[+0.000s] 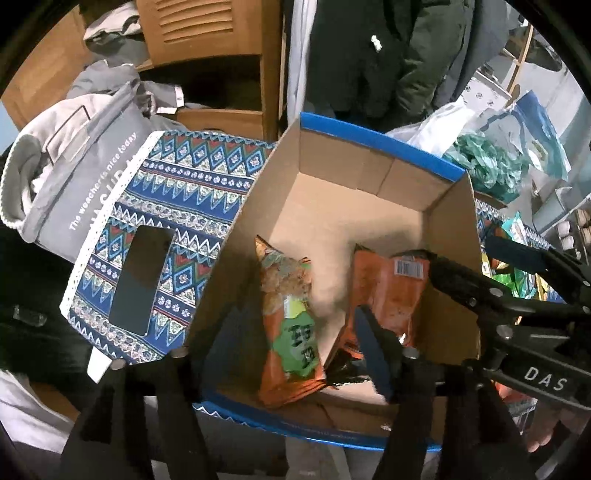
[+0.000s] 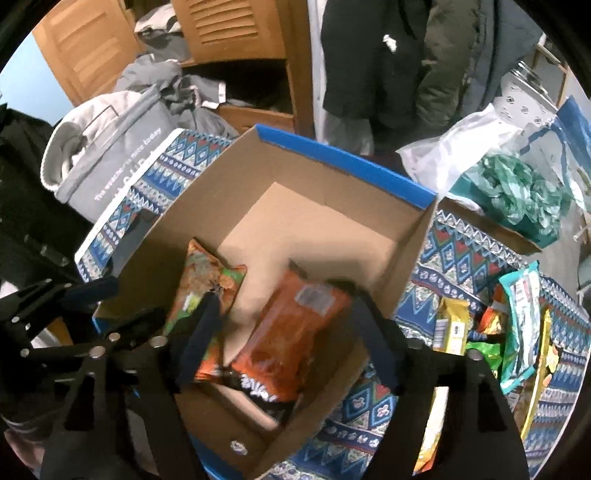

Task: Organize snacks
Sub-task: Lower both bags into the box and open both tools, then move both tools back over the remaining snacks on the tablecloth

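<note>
A patterned cloth [image 1: 173,206] covers the table, and on it stands an open cardboard box [image 2: 280,173] with blue outer walls. Far behind it are a wooden cabinet [image 1: 207,33] and hanging dark coats [image 1: 373,55]. A grey fabric bag [image 1: 92,162] sits at the left edge of the cloth, and clear plastic bags [image 2: 476,147] with green stuff lie to the far right.

Inside the box two snack bags lie side by side on the floor: an orange-and-green bag [image 1: 291,325] on the left and an orange bag [image 2: 291,332] with a barcode on the right. More snack packs [image 2: 517,332] lie heaped on the cloth right of the box, well apart from it. A black phone [image 1: 142,280] lies flat on the cloth left of the box.

The left gripper [image 1: 291,354] hangs over the orange-and-green bag, jaws parted, pads off it. The right gripper [image 2: 291,325] straddles the orange bag, jaws wide and not pressing it. The box's near wall stands just below both grippers.
</note>
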### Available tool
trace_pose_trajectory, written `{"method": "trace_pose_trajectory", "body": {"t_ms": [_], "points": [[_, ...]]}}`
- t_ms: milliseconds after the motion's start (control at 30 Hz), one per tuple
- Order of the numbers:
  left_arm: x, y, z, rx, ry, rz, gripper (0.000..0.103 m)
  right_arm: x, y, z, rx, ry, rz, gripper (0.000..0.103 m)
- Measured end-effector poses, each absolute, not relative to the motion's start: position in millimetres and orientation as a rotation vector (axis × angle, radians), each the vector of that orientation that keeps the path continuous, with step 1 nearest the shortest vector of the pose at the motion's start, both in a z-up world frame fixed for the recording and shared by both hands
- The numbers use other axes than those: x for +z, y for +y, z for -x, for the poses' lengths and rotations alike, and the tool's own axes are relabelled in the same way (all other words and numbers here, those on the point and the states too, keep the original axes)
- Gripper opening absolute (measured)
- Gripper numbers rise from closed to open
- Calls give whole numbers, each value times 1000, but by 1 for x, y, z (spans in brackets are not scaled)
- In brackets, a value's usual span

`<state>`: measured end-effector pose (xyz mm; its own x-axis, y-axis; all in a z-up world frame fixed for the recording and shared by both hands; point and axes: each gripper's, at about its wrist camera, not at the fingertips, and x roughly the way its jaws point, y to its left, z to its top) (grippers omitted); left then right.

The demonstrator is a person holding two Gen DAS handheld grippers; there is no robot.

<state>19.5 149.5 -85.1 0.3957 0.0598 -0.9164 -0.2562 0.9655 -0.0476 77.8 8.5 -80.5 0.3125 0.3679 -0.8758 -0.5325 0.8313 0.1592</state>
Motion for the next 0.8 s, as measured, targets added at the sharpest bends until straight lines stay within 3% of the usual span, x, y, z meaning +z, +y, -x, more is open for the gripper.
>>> {"method": "trace_pose_trajectory", "body": {"t_ms": [800], "points": [[-69,111,-20,95,1127,214,69,-61,-51,-74,537,1049,150,81]]}}
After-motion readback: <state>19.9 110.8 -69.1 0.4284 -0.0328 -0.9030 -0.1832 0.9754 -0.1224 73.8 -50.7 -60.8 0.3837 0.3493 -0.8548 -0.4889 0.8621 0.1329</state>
